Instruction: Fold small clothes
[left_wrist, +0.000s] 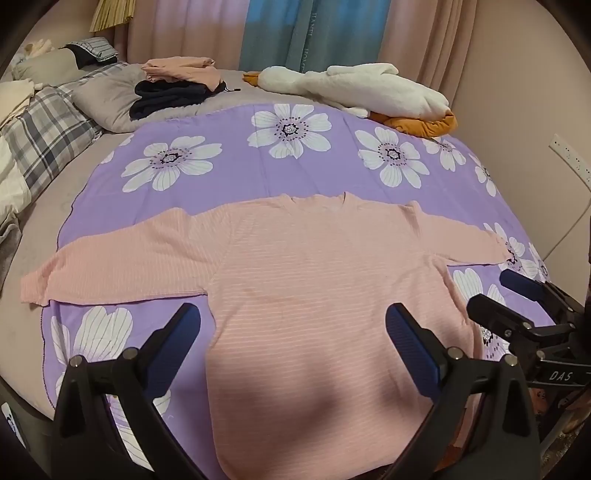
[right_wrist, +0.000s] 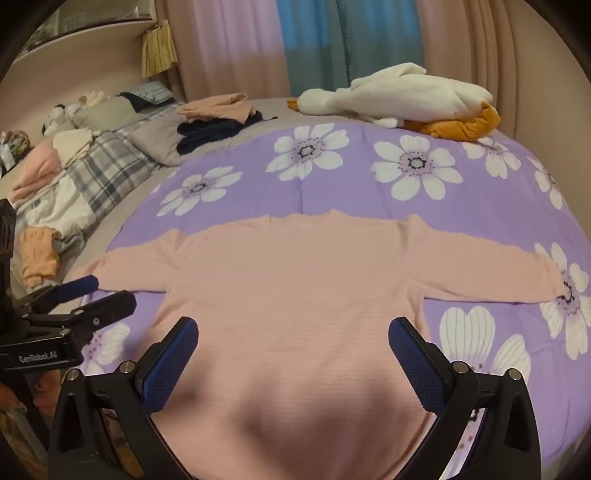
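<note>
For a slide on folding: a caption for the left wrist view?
Open left gripper above a pink long-sleeved top spread flat on a purple floral sheet, right gripper alongside.

Dim, warm indoor light; soft dark shadow at bottom centre; fisheye-bent edges; slight blur.

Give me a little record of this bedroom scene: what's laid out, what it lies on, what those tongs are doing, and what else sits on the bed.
garment: pink long-sleeved top, spread flat, both sleeves out sideways, not yet folded
surface: purple sheet with white flowers
left tongs: open, above the top's lower part, holding nothing
right tongs: open, above the top's lower part, holding nothing
far side of bed: white plush goose; stack of folded clothes, pink on dark
bed's left side: plaid bedding
</note>
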